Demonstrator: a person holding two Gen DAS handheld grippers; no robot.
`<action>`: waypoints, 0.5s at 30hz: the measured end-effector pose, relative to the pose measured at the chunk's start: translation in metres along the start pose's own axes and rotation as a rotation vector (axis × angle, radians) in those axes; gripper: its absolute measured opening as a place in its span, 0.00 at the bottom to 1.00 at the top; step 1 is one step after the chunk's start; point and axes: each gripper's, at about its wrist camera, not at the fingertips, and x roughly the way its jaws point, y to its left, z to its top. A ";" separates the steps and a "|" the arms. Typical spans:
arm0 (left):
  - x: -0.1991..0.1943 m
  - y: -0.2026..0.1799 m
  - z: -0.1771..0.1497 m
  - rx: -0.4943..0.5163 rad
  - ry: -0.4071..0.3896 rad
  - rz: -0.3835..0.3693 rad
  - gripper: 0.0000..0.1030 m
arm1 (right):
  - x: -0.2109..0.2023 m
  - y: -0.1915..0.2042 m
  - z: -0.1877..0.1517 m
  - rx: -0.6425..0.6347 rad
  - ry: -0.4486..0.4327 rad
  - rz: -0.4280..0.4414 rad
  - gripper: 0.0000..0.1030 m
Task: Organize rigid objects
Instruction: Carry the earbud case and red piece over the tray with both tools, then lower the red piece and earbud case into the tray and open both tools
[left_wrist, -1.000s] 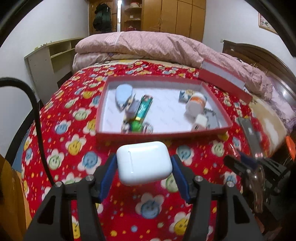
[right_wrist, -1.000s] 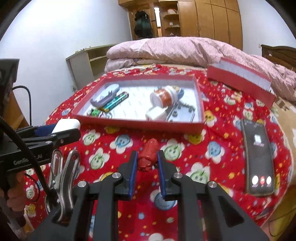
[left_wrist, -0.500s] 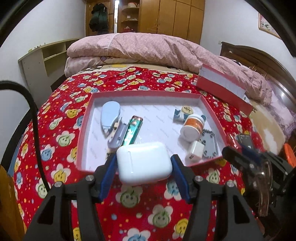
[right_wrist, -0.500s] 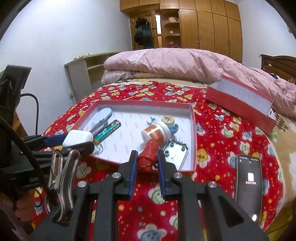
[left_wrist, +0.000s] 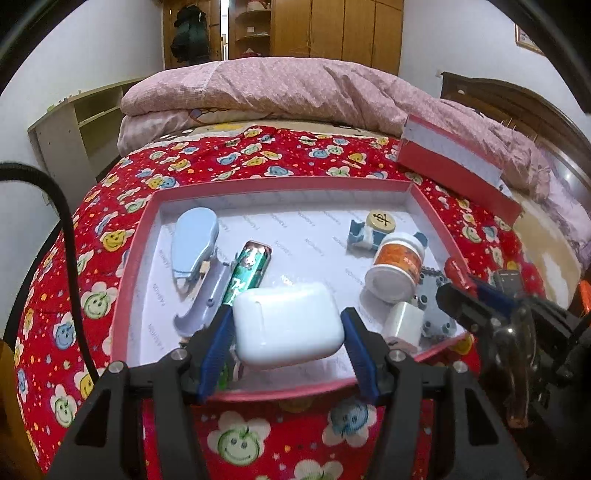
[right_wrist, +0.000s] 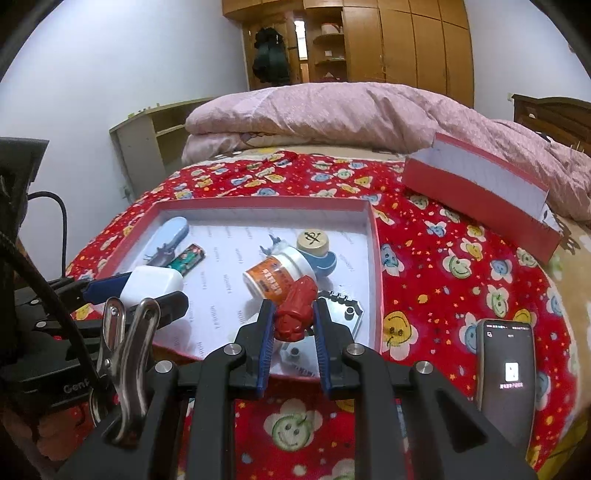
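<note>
On the bed (left_wrist: 303, 155), over a red quilt with smiley flowers (right_wrist: 461, 266), lies a shallow red tray (left_wrist: 129, 266) with a white floor. Along its left side rest a pale blue clip-shaped tool (left_wrist: 194, 243) and a green foil-wrapped stick (left_wrist: 249, 273), touching each other. Toward the right lie a white jar with an orange label (left_wrist: 395, 269) on its side, a small white cube (left_wrist: 402, 323), a grey studded plate (left_wrist: 436, 317), and behind them a round wooden piece with a dark mark (left_wrist: 382, 221) on a blue-and-white figure (left_wrist: 360, 238).

The left gripper (left_wrist: 288, 328) clamps a white earbud case (left_wrist: 288, 326) between its blue pads, above the tray's near-middle floor, just right of the green stick. The right gripper (right_wrist: 293, 317) is closed on a small red figurine (right_wrist: 295, 310), held over the tray's near right part, in front of the jar and above the grey plate.

Bare white floor is left in the tray's middle and far strip. Right of the tray the quilt is open up to a red box lid (right_wrist: 476, 199) propped near the pink duvet (right_wrist: 332, 110), and a dark phone (right_wrist: 508, 365) lies near the bed's right edge.
</note>
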 end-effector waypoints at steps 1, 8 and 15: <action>0.003 0.000 0.001 -0.002 0.002 -0.001 0.60 | 0.003 -0.001 0.000 0.000 0.002 -0.002 0.21; 0.018 0.001 0.002 -0.012 0.017 0.009 0.60 | 0.019 -0.001 -0.002 -0.017 0.018 -0.011 0.21; 0.020 0.002 0.002 -0.011 -0.006 0.015 0.64 | 0.025 0.000 -0.004 -0.016 0.006 -0.012 0.23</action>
